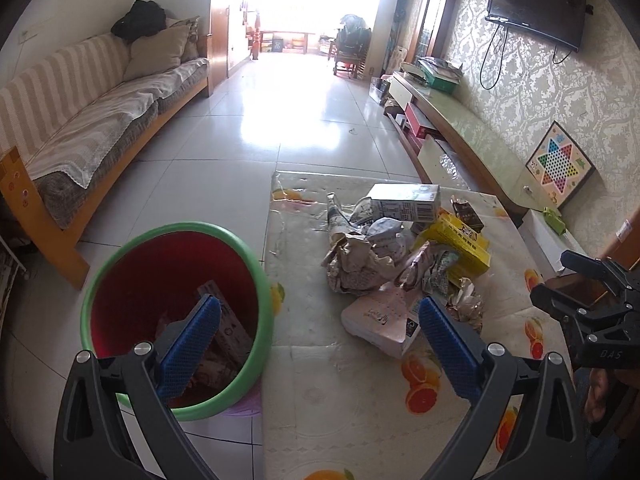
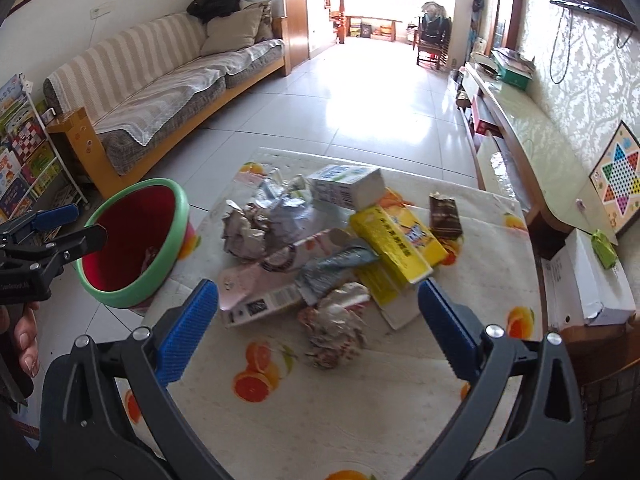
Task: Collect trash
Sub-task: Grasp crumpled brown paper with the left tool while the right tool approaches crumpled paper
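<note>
**Most of the Trash Remains on the Table**

Two tongs are in my hands, and both stand wide with nothing between the pads. My left gripper (image 1: 320,344) hangs over the gap between bin and table, one blue pad above the bin mouth. My right gripper (image 2: 318,320) hovers above the near edge of the heap, over a crumpled paper wad (image 2: 336,328).

Progress: the red bin with the green rim (image 1: 264,280) stands on the floor, close against the table's left edge. A few items already lie inside it, among them a flat printed carton (image 1: 224,320); I cannot identify the rest. I judge the job barely begun.

Outstanding: the pile sits mid-table on the orange-print tablecloth (image 2: 360,400). It includes a white milk-type carton (image 2: 344,188), a yellow box (image 2: 396,240), a dark wrapper (image 2: 445,214) set slightly apart, a pink flattened box (image 2: 256,296), a grey-blue pouch (image 2: 336,268), and balled newspaper (image 2: 244,228).

Markings: the yellow box carries a line of dark characters along its side, too small for me to read. The pink box shows a barcode panel and a small logo, illegible. The white carton has a printed table on one face, also unreadable. The right tool's body, seen from the left camera, bears "DAS" or similar.
</note>
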The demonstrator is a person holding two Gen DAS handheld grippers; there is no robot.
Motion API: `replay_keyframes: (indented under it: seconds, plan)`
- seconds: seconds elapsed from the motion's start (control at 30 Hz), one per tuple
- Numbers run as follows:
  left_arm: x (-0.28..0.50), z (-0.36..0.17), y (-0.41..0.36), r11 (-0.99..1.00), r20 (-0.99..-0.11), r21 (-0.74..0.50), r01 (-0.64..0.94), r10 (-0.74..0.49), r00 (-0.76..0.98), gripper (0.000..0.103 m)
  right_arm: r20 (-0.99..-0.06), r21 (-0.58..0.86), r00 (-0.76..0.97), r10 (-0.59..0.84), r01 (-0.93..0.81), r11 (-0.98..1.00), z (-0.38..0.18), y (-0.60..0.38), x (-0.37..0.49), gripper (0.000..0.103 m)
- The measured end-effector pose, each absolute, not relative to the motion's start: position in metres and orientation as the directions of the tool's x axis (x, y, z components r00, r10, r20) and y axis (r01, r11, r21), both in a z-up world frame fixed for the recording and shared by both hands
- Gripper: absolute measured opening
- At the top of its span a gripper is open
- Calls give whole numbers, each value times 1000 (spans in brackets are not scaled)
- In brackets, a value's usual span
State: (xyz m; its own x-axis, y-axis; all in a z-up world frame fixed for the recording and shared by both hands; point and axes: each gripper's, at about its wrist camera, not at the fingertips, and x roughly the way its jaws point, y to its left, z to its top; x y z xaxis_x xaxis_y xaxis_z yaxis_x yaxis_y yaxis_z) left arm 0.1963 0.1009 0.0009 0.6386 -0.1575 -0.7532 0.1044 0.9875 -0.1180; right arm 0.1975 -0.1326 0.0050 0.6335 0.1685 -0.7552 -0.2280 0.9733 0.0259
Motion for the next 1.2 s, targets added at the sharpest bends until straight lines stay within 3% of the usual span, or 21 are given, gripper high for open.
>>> replay_keyframes:
  seconds: [0.33,0.67,0.83,1.0,1.2]
  plan:
    - [260,-43,47,992,-806,-95,82,-125,578,95,-757,43,643,117,-130,991,0,-220,179,98]
    - [317,-91,41,995,-871,-95,-7,-80,485,94,-776,41,627,65,-52,998,-14,-275,166,98]
    - [326,-107,36,996,-888,-93,-7,-79,453,84,-796,59,601,62,-26,998,-29,-287,168,98]
    - [331,-117,33,996,-901,-94,-5,-83,425,58,-803,59,592,74,-44,997,-36,-280,176,98]
    - [320,-108,31,997,-886,-67,30,-73,458,41,-797,52,597,93,-85,995,-37,-264,197,98]
